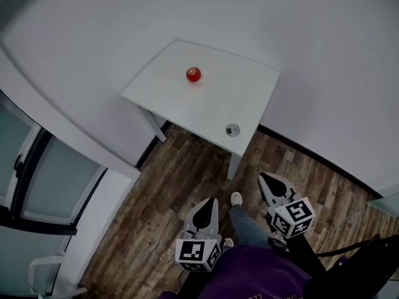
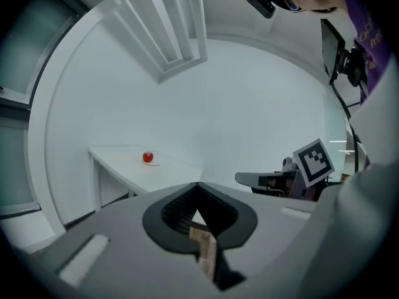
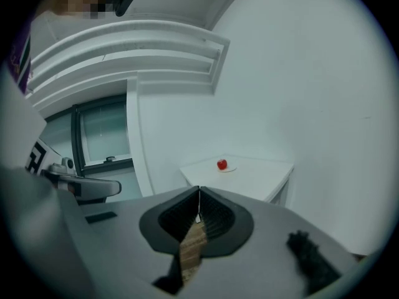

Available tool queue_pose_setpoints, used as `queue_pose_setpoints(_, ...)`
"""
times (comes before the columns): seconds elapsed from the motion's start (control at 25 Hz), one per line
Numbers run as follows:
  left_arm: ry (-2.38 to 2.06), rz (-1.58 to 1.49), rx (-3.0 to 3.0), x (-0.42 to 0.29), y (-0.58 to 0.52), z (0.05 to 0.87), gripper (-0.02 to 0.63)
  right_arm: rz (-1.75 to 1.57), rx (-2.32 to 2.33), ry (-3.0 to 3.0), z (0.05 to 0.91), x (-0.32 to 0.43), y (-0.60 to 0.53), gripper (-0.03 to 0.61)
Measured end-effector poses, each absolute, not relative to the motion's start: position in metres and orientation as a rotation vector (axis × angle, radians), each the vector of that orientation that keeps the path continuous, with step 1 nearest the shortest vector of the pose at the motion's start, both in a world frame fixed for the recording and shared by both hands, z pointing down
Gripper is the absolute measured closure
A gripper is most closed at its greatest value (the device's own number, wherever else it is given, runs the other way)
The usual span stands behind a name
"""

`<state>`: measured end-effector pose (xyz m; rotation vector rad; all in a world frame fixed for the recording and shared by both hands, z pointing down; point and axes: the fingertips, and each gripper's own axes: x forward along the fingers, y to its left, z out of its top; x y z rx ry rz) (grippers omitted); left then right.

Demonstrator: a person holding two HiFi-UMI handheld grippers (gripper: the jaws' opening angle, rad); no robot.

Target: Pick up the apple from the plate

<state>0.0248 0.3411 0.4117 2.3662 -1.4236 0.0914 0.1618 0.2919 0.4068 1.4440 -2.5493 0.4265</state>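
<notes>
A red apple (image 1: 193, 74) rests on a small white plate (image 1: 198, 81) on the white table (image 1: 168, 101) well ahead of me. The same apple (image 2: 148, 157) appears small and far off in the left gripper view, and the apple (image 3: 222, 164) on its plate (image 3: 228, 169) is just as distant in the right gripper view. My left gripper (image 1: 207, 204) is shut and empty, low over the wooden floor. My right gripper (image 1: 269, 179) is shut and empty too, a little farther forward. Both point toward the table, far short of it.
A small round metal object (image 1: 232, 129) lies near the table's front right corner. The table stands in a corner of white walls. A window and white ledge (image 1: 81, 167) run along the left. My legs and shoes (image 1: 237, 199) show between the grippers on the wooden floor (image 1: 162, 217).
</notes>
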Motion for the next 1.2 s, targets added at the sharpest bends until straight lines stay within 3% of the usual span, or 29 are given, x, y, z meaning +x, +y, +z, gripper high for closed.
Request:
queue_pose_setpoints(0.76,-1.575,0.044,2.27,0.038,0.15,0.403,0.607,0.395,1.237,-2.654,0.398,0.162,0.086,0.566)
queue_pose_setpoints(1.2,-1.622,0.046,2.211,0.04,0.1,0.415,0.607,0.396,1.171,-2.645,0.413,0.167,0.033,0.566)
